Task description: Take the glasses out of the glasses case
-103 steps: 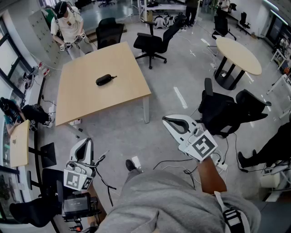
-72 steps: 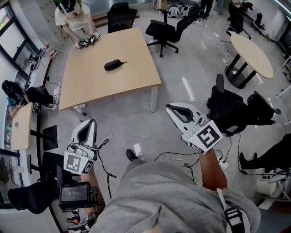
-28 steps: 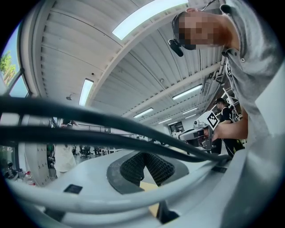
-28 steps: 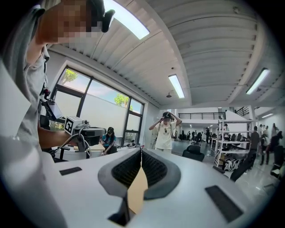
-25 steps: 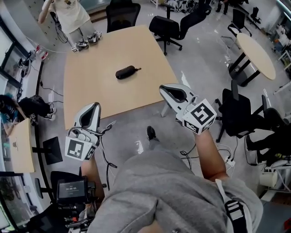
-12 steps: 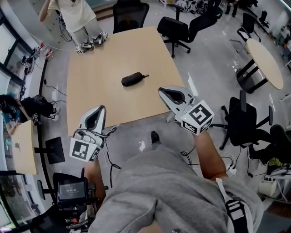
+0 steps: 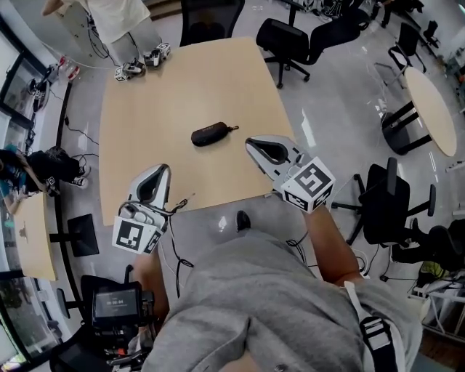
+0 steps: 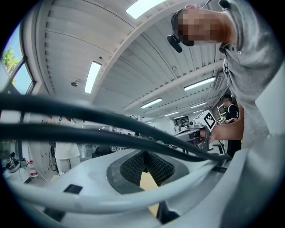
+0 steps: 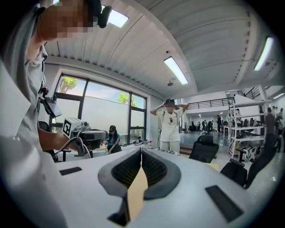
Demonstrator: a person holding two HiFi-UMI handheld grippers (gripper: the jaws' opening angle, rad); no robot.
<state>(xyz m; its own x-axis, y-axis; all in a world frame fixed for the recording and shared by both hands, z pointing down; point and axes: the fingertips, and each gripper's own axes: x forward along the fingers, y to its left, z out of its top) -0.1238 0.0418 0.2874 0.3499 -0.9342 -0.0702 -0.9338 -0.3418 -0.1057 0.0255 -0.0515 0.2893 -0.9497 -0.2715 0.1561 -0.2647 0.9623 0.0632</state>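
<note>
A black glasses case point(image 7: 210, 134) lies closed near the middle of the light wooden table point(image 7: 145, 94), a short strap at its right end. My left gripper point(image 7: 155, 173) hovers over the table's near edge, left of and short of the case, jaws shut and empty. My right gripper point(image 7: 252, 143) is shut and empty too, just right of the case and apart from it. In the left gripper view the shut jaws meet under dark cables point(image 8: 111, 129). In the right gripper view the left gripper point(image 9: 76, 130) shows at left. The case is hidden in both gripper views.
A person point(image 7: 120, 18) stands at the table's far end. Black office chairs point(image 7: 290, 40) stand behind the table and another point(image 7: 385, 207) to my right. A round table point(image 7: 430, 109) is at far right. Cables trail on the floor.
Both grippers have moved forward from over the floor to the table's near edge. The case now lies closer to them. Both jaws stay shut.
</note>
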